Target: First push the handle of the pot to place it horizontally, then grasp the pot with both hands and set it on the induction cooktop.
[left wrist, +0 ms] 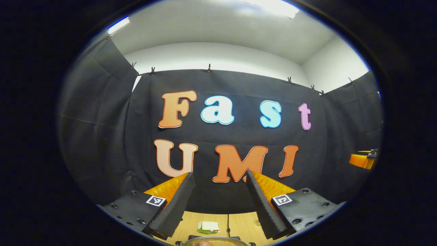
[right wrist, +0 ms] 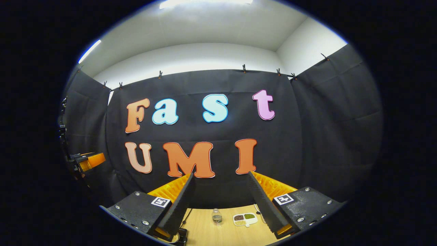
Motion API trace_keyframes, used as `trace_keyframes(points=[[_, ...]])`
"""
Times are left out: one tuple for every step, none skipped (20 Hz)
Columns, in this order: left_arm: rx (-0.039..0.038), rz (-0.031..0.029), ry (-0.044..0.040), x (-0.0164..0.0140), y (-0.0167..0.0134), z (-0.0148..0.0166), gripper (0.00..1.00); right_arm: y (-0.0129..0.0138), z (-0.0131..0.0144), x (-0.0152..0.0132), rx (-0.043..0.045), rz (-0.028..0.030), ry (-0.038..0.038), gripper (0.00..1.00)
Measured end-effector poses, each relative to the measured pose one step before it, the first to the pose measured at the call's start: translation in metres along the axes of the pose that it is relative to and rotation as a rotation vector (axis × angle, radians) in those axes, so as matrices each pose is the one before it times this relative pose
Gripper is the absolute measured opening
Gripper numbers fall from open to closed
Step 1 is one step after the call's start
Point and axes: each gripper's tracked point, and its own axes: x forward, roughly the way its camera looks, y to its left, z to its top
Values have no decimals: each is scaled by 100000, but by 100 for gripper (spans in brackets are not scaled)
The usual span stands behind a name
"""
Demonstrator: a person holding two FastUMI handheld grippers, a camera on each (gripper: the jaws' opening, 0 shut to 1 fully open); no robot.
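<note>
Black cloth walls stand behind the wooden desk (left wrist: 239, 223); both tools, left (left wrist: 218, 205) and right (right wrist: 220, 205), hang high with fingers spread and nothing held, probably before approach; the pot (left wrist: 215, 242) sits below the left tool, at its view's bottom edge.

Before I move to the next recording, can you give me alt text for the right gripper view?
The right gripper is open and raised, holding nothing, aimed at the black cloth wall. Below, between its fingers, a wooden table carries a small water bottle and a divided dish of grains. The left gripper shows at the far left edge.
</note>
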Motion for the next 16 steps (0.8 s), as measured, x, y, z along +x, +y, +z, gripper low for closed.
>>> trace_keyframes(points=[[-594, 34, -204, -108, -1025, 150, 97, -602, 202, 20, 59, 745, 96, 95], [-403, 393, -385, -146, -942, 135, 97, -548, 233, -81, 494, 812, -22, 95], [-254, 328, -193, 111, -965, 297, 98, -407, 347, -110, 670, 636, -333, 95], [-268, 416, 0, -77, -623, 21, 98, -459, 284, 204, 744, 665, -392, 95], [-366, 314, 87, -15, -945, -244, 98, -455, 200, -29, 434, 648, -89, 95], [-47, 133, -24, 13, -721, 63, 98, -487, 77, -65, 157, 660, -261, 95], [226, 480, -18, -180, -522, 29, 98, -506, 144, -13, 0, 272, -364, 95], [590, 619, 11, -73, -376, 5, 98, -449, 172, -42, -242, 328, -265, 95], [583, 634, 181, 61, -307, -30, 98, -392, -123, -30, -270, 91, 275, 95], [243, 602, 332, -91, -321, -88, 98, -365, -167, 37, -221, 176, 579, 95], [-116, 325, 418, -176, -377, -135, 98, -101, -109, 57, -180, 485, 415, 95], [-208, 413, 433, -270, -294, -295, 98, -158, -126, -56, -92, 521, 447, 95], [-21, 934, 412, -211, 20, -199, 98, 3, -95, -87, 30, 604, 75, 95], [150, 1134, 276, -271, 220, -98, 98, -45, -97, -60, 34, 431, 19, 95], [53, 958, -145, -220, 165, 7, 98, 74, -142, -26, -97, 462, -65, 95], [-188, 943, -310, -115, 166, -42, 98, 182, 1, 48, 87, 257, -436, 95]])
